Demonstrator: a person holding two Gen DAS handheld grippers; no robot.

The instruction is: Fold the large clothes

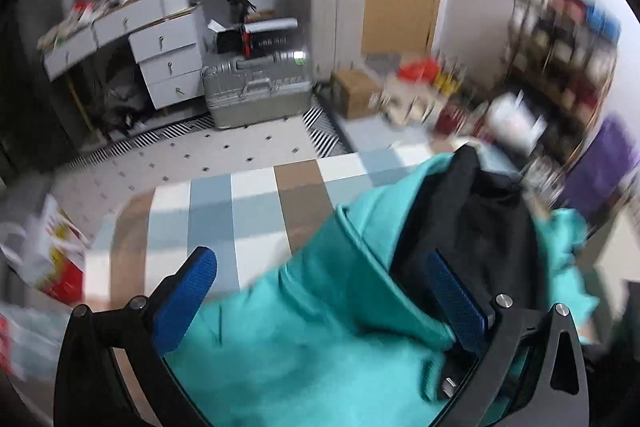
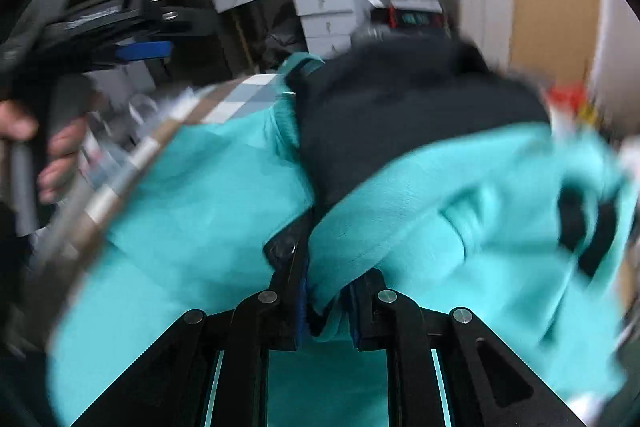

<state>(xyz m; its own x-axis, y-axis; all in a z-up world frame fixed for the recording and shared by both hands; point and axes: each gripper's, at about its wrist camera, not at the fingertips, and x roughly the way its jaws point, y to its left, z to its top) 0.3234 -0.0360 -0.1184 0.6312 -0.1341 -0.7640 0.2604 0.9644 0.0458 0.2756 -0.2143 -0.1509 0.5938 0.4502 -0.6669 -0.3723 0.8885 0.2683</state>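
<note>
A large teal garment (image 1: 312, 327) with a black panel (image 1: 480, 227) lies bunched on the checked bed cover (image 1: 256, 211). My left gripper (image 1: 320, 291) is open, its blue pads (image 1: 188, 299) wide apart above the teal cloth, which lies between them. In the right wrist view the same teal garment (image 2: 440, 195) fills the frame, with the black panel (image 2: 400, 115) at its middle. My right gripper (image 2: 328, 303) is shut on a fold of the teal garment. The left gripper (image 2: 140, 51) and the hand holding it show at the upper left.
Beyond the bed are a patterned rug (image 1: 224, 151), a silver suitcase (image 1: 256, 87), a white dresser (image 1: 160, 47), a tall white cabinet (image 1: 340, 19), a cardboard box (image 1: 356, 91) and cluttered shelves (image 1: 560, 59). A bag (image 1: 52, 251) lies left of the bed.
</note>
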